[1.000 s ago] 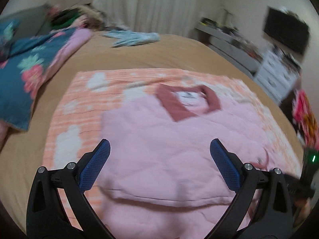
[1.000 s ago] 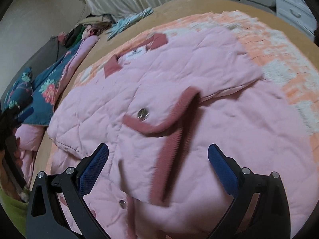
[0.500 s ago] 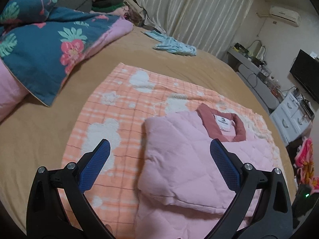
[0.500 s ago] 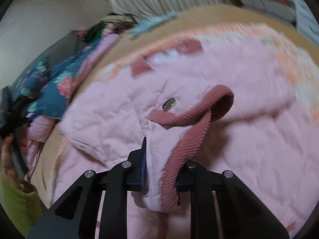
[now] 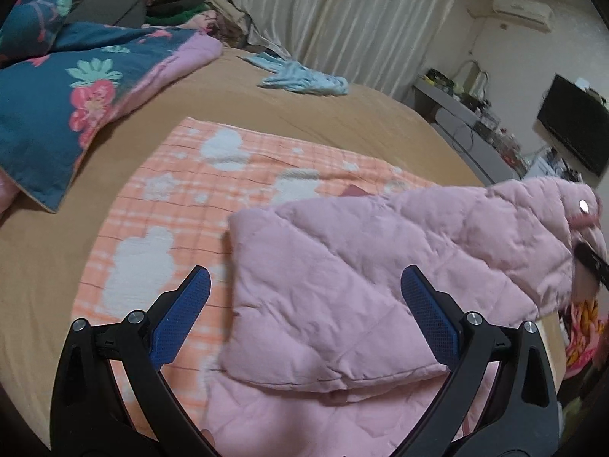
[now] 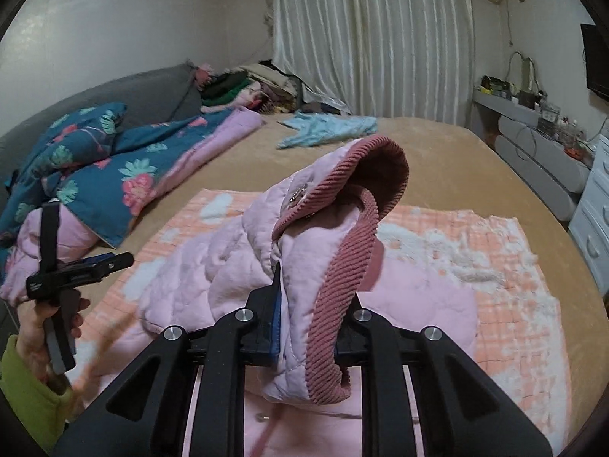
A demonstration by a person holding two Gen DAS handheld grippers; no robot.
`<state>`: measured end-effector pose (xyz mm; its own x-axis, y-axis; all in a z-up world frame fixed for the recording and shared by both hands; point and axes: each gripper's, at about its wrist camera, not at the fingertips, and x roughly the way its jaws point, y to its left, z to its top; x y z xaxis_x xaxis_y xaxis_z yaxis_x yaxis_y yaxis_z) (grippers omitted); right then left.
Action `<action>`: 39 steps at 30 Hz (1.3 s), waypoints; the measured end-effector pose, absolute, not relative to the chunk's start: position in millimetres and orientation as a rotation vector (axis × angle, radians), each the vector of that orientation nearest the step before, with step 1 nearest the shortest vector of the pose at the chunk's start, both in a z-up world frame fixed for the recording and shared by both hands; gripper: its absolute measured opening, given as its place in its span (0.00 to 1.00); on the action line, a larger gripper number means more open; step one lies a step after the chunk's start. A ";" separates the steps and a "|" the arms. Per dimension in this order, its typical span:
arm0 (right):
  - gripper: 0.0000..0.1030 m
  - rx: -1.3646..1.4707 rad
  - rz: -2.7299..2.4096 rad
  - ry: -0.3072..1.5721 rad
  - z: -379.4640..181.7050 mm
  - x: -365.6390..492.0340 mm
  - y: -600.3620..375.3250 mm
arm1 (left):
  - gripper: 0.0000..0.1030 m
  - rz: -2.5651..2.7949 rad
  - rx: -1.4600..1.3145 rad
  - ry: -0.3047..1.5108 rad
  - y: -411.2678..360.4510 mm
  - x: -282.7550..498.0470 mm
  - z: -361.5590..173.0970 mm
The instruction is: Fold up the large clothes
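Note:
A pink quilted jacket (image 5: 342, 278) lies on an orange checked blanket (image 5: 182, 205) spread over the bed. My right gripper (image 6: 308, 304) is shut on the jacket's sleeve end (image 6: 327, 297) with its dark pink ribbed cuff (image 6: 365, 175), and holds it lifted above the bed. In the left wrist view that raised sleeve (image 5: 533, 236) stretches up to the right edge. My left gripper (image 5: 304, 289) is open, its blue pads (image 5: 182, 316) hovering above the jacket's folded left part with nothing between them. In the right wrist view it appears at the far left, left gripper (image 6: 95, 262), held by a hand in a green sleeve.
A teal floral quilt (image 5: 57, 87) lies bunched at the left of the tan bed (image 5: 342, 114). A light blue garment (image 5: 300, 76) lies near the far edge by the curtains. Drawers (image 6: 593, 221) and a grey shelf (image 6: 533, 144) stand along the right; a dark screen (image 5: 574, 133) hangs on that wall.
My right gripper shut on the cuffed sleeve end and raised it well above the bed. The left gripper stayed open and shifted towards the jacket's left side.

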<state>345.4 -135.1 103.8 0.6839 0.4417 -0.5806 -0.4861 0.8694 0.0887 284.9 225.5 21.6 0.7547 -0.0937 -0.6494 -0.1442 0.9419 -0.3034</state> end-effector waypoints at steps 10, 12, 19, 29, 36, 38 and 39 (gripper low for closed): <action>0.16 -0.024 0.459 0.754 34.8 368.4 -156.2 | 0.91 -0.038 -0.242 0.778 177.4 299.8 -4.3; 0.16 -0.015 0.455 0.767 25.9 369.2 -157.0 | 0.91 -0.053 -0.220 0.784 171.4 301.3 -7.1; 0.19 -0.006 0.454 0.792 11.7 373.1 -159.4 | 0.91 -0.049 -0.203 0.811 163.2 309.3 -22.4; 0.28 0.008 0.439 0.823 0.7 379.6 -164.1 | 0.91 -0.067 -0.148 0.867 146.0 315.5 -37.5; 0.36 0.004 0.392 0.832 -2.9 382.8 -171.6 | 0.91 -0.059 -0.147 0.923 146.4 320.3 -54.3; 0.44 -0.006 0.369 0.821 -1.7 380.2 -173.5 | 0.91 -0.059 -0.148 0.939 146.6 321.4 -59.1; 0.46 -0.011 0.358 0.816 -1.3 379.1 -174.3 | 0.91 -0.058 -0.149 0.946 146.9 321.9 -61.8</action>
